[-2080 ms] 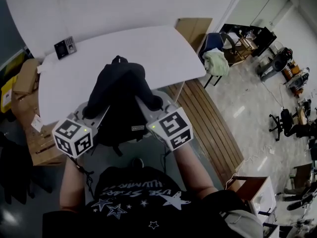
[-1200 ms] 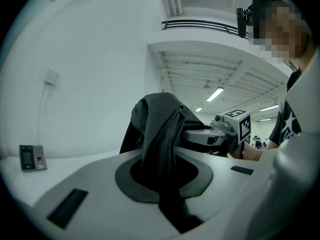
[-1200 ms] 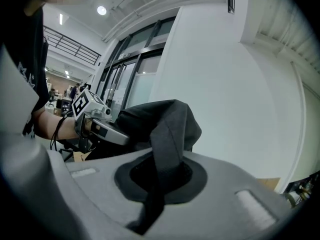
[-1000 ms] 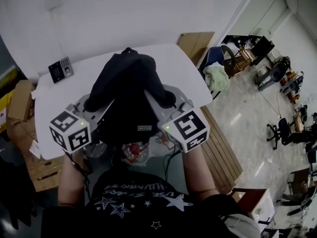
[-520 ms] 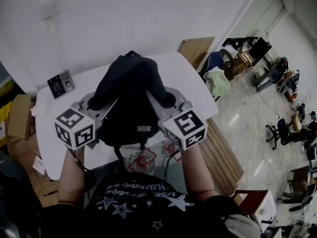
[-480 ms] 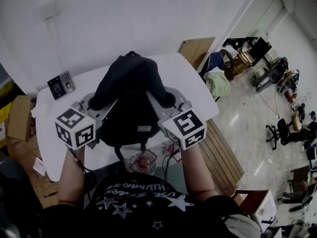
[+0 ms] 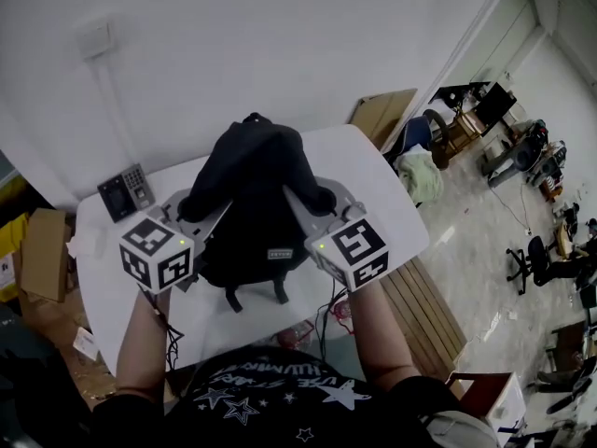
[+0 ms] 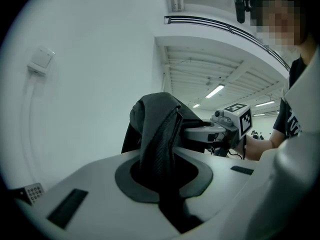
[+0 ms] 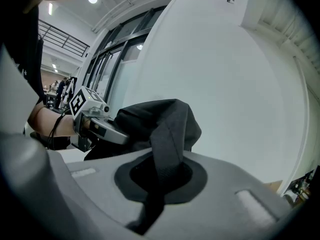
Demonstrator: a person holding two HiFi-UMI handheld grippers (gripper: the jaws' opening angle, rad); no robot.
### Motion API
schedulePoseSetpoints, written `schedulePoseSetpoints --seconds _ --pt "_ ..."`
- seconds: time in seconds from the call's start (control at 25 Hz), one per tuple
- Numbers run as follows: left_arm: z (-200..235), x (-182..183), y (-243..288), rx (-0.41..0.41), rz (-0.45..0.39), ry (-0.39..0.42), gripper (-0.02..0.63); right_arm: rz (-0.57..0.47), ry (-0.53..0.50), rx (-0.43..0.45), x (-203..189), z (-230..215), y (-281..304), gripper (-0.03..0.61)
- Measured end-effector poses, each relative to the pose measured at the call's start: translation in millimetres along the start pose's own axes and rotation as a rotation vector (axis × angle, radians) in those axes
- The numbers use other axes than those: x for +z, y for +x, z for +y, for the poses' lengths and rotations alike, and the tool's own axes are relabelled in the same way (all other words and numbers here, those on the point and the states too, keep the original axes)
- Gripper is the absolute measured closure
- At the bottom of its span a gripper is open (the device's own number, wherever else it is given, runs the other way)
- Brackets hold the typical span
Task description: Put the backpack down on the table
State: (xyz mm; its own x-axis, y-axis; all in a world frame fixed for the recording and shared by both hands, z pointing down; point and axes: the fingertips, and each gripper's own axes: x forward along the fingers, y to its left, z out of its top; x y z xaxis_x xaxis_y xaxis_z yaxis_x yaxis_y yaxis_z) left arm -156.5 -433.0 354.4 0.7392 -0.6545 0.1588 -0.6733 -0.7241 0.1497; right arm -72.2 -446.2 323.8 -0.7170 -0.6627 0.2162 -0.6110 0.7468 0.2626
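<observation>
Two dark woven shoulder straps carry the black fabric backpack (image 7: 247, 203), one in each hand-held tool. The left gripper (image 7: 193, 211) is clamped almost fully closed on the left strap (image 8: 159, 139), which rises out of the notch between its jaws. The right gripper (image 7: 322, 199) is pinched fully closed on the right strap (image 9: 167, 139) in the same way. Over the last two seconds the bag has been brought forward. Earlier its lower half and its loose webbing tails (image 7: 233, 299) hung over the floor, short of the near edge of the white rounded desk (image 7: 373, 185). Now the whole bag, tails included, is seen against the white top, roughly at its middle. Neither grip has been altered in that time. The carrying part of the task is therefore judged to be nearly done, and what remains is lowering the bag until its base rests on the desk, then letting the straps go. Whether the base already touches the top cannot be told from above. Both straps look taut in the gripper views, so the weight is probably still borne by the grippers. A small dark keypad terminal (image 7: 128, 191) lies at the far left of the desk, apart from the bag and out of its way.
</observation>
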Motion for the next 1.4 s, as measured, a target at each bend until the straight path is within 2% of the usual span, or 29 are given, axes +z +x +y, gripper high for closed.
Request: schedulePoseSetpoints --seconds 0.32,0.48,0.68,1.0,1.12,1.4 --pt "47 2 14 0.028 0.004 0.019 0.568 0.014 -0.025 0.014 0 -17 45 0.574" --pt "60 -5 15 0.030 -0.007 -0.005 0.566 0.017 -0.019 0.023 -3 -13 58 0.574" --pt "74 -15 10 0.034 -0.030 -0.043 0.566 0.008 0.089 0.068 -10 -11 70 0.572" --pt "73 -28 0 0.024 -0.118 -0.063 0.565 -0.051 0.079 0.069 -18 1 70 0.571" --pt "69 -29 -3 0.031 -0.156 -0.033 0.565 -0.071 0.067 0.059 -18 5 64 0.571" --pt "62 -30 -2 0.074 -0.155 0.023 0.565 -0.088 0.030 0.003 -18 7 59 0.562"
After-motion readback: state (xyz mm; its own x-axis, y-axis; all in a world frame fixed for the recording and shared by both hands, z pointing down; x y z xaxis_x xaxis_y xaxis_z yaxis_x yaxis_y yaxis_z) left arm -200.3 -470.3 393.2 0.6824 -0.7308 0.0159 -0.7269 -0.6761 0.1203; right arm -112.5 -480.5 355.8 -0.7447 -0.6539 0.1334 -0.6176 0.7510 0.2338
